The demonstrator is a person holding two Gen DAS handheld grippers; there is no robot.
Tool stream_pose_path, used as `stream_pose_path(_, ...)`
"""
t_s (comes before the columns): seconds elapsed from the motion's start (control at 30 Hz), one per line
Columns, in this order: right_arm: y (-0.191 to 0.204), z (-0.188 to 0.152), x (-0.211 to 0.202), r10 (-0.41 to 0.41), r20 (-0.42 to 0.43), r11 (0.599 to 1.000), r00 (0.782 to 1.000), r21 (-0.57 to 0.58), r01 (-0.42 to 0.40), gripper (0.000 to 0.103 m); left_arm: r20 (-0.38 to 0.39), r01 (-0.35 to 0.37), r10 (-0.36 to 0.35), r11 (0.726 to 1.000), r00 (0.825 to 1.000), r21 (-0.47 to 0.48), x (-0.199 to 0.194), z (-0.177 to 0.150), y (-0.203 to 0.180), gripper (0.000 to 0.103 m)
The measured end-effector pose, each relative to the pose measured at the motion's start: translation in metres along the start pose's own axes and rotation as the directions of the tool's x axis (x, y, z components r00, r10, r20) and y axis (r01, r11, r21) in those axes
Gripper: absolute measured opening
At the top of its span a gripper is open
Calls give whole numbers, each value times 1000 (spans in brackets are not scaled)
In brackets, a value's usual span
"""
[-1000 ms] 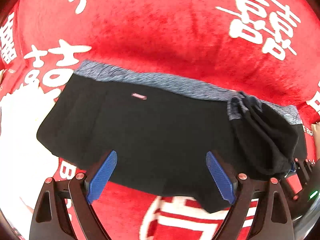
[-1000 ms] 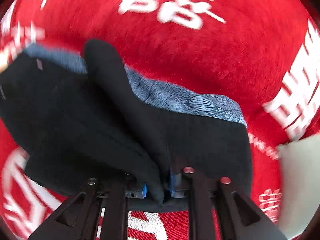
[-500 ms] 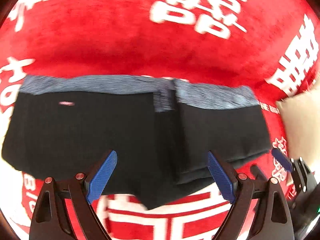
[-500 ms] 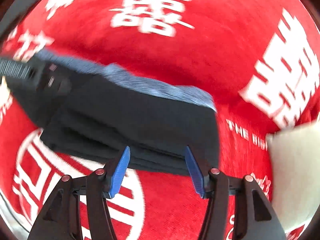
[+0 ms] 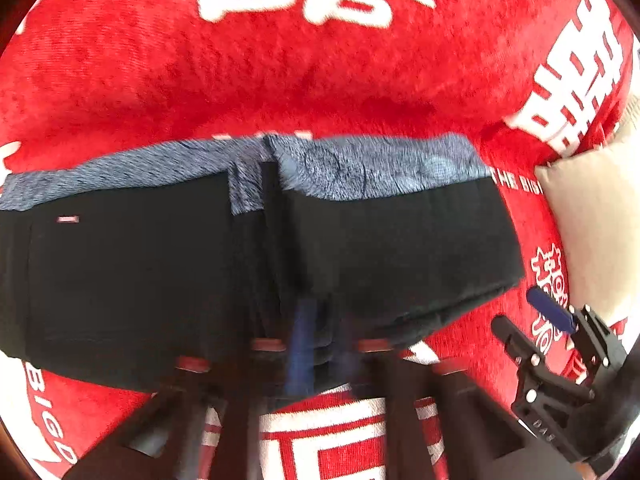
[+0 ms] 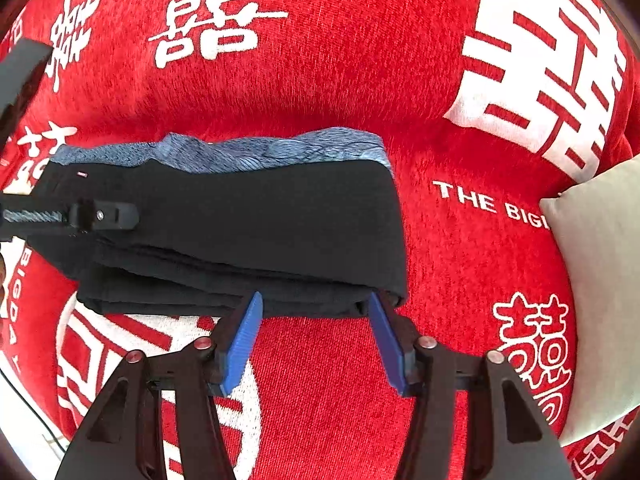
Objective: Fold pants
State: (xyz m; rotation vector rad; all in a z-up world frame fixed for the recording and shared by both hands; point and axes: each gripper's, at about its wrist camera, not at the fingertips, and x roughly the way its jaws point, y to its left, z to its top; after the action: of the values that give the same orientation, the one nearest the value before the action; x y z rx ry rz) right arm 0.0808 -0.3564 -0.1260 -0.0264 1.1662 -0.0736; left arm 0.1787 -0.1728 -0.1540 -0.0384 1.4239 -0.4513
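Black pants point(image 5: 160, 280) with a blue-grey waistband point(image 5: 380, 164) lie folded on the red blanket point(image 5: 280, 80). A lapped layer runs down their middle. My left gripper point(image 5: 316, 340) is blurred and shut on the pants' near edge, at that lapped layer. In the right wrist view the pants point(image 6: 260, 220) lie as a stacked fold. My right gripper point(image 6: 316, 320) stands open at their near right corner. Its jaws are closing a little, and the pads are not pressing on the cloth. The right gripper point(image 5: 532, 320) also shows at the left view's right edge.
The red blanket point(image 6: 320, 80) carries large white characters and the words "THE BIG". A beige pillow point(image 6: 600, 280) lies at the right point(image 5: 592, 220). A black part of the left tool point(image 6: 100, 214) reaches over the pants' left end.
The right gripper let go of the folded-over part and drew back, open. That part now lies flat on the pants. The left gripper slid right and shut on the near edge.
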Motion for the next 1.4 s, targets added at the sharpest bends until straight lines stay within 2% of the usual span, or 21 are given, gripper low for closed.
stream_pose_path(0.07,-3,0,1,10,-10,1000,1000,11,-10,52,6,-9,9,1000,1000,16,-2,-4,-2,5)
stream_pose_path(0.13,-8,-2,-1,20,-14,999,1000,29,-20,51,3,-48,48,998,999,41,-3,-10,-2,5)
stream_pose_path(0.23,-11,-4,0,29,-24,999,999,41,-28,51,-34,-62,64,997,997,42,10,-23,3,5)
stream_pose_path(0.33,-15,-6,2,57,-44,997,997,58,-55,51,-5,-98,99,992,995,78,12,-28,-3,5)
stream_pose_path(0.47,-33,0,-5,87,-23,989,996,120,-84,51,21,-117,117,993,993,23,-5,-24,-3,5)
stream_pose_path(0.57,-53,16,-6,99,8,981,995,169,-99,51,71,-169,166,985,984,33,-23,-16,-8,5)
stream_pose_path(0.63,-67,32,1,116,11,972,993,206,-115,51,79,-159,156,987,985,33,-26,-3,-13,5)
stream_pose_path(0.67,-73,41,6,125,12,966,992,226,-124,47,84,-156,153,987,985,29,-25,6,-17,5)
stream_pose_path(0.7,-77,49,10,140,15,960,990,243,-139,37,90,-158,155,987,984,26,-24,12,-19,5)
stream_pose_path(0.8,-85,77,33,158,-14,946,987,287,-148,35,110,-153,151,988,982,9,-13,36,-30,5)
stream_pose_path(0.87,-83,91,46,161,-25,945,987,291,-147,34,98,-175,174,984,980,5,2,46,-34,5)
stream_pose_path(0.93,-75,103,60,156,-45,955,987,262,-139,34,64,-225,225,974,972,-5,22,50,-35,6)
stream_pose_path(1.03,-57,110,75,143,-86,975,986,181,-125,34,31,-242,243,970,970,-29,38,46,-30,5)
stream_pose_path(1.13,-32,103,92,47,-141,999,989,25,-44,36,34,-248,249,968,968,-34,41,39,-28,5)
stream_pose_path(1.2,-21,98,94,-8,-125,998,992,-58,1,36,46,-252,254,967,966,-35,41,37,-30,5)
stream_pose_path(1.27,-18,96,89,-14,-117,997,993,-74,5,37,58,-241,244,969,968,-46,38,36,-31,5)
stream_pose_path(1.4,-24,94,73,30,-107,999,994,-37,-34,37,76,-224,229,972,971,-66,27,30,-26,5)
